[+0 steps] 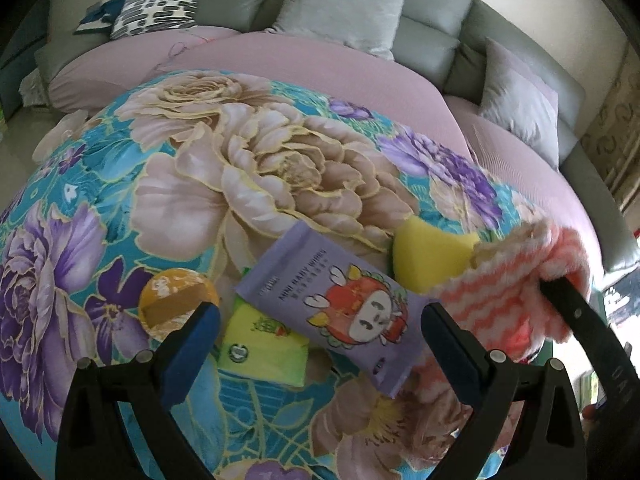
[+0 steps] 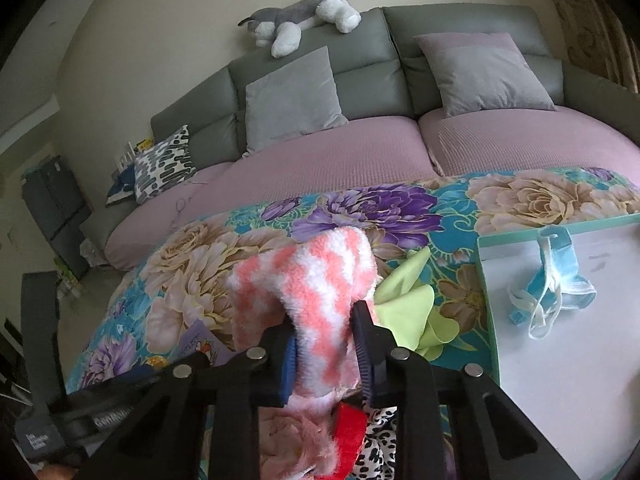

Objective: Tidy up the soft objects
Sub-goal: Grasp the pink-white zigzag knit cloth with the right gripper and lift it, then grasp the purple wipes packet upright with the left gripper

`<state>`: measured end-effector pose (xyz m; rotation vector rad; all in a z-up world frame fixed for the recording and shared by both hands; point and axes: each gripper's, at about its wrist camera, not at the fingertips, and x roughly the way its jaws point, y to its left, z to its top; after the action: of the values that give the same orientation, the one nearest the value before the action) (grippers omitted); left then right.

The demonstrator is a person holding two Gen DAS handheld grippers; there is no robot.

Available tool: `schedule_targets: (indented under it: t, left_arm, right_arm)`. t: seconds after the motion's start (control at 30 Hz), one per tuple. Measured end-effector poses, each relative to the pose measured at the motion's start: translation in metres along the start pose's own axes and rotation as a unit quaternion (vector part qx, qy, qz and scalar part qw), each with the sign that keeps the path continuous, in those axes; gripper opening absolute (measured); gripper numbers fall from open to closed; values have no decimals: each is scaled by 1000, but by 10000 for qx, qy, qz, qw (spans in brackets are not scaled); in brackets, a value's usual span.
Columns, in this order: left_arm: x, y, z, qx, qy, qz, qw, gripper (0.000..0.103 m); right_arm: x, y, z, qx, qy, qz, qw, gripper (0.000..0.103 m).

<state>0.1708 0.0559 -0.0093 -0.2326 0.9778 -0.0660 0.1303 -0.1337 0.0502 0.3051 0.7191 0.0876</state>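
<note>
Left claw [image 1: 316, 344] hangs wide apart over the purple wipes pack [image 1: 340, 308] on the floral blanket [image 1: 256, 168], orange ball [image 1: 176, 296] at its left finger, open blanket beyond. Right claw [image 2: 326, 354] is clamped on the pink-and-white fuzzy cloth [image 2: 312, 280], lifted just left of the white tray [image 2: 560, 360] edge

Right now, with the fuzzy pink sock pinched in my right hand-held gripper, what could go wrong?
1. The pink striped sock hangs loose beyond the right hand-held gripper; it may drag across the yellow-green cloth.
2. It could snag the face mask lying in the white tray.
3. The open left hand-held gripper hovers over the wipes pack.
</note>
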Motion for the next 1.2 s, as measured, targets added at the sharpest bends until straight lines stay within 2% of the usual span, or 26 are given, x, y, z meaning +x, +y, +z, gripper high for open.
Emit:
schedule_targets:
  t: [0.1,0.2,0.3,0.5,0.63,0.73,0.83,0.93,1.1,1.17,1.2]
  left_arm:
    - [5,-7,-1,147,61,85,9998,100]
    - [12,-12,-2,320,58,343,9989,100]
    - [21,-13,-5,400,225,509,9976,100]
    - [23,-1,-6,188,356,604,9974,100]
    - [21,2,-4,95,280,462,9985,99]
    - [30,1,-5,180,326,465,9982,90]
    - [33,-1,-5,198,401,388,9982,86]
    - [28,-1,-6,192,414,327,9984,71]
    - [10,-6,-6,378,297,324,9983,59]
    - [5,-7,-5,451,217,356,9981,50]
    - [4,-7,-5,472,208,363,9980,48]
  right_arm:
    - [0,-2,0,21,21,6,10000,25]
    - [0,-2,0,19,30,20,10000,24]
    - [2,-3,0,29,62,51,10000,24]
    - [3,-5,-1,42,107,59,9999,24]
    - [5,-6,-2,45,134,57,9999,24]
    - [6,-6,-3,44,150,56,9999,24]
    - [6,-7,-3,49,162,57,9998,24]
    - [7,-7,-3,69,177,40,9998,24]
    - [9,-9,-4,71,212,24,9997,24]
    - [9,-9,-4,68,212,18,9998,24]
    - [9,-9,-4,63,215,17,9997,24]
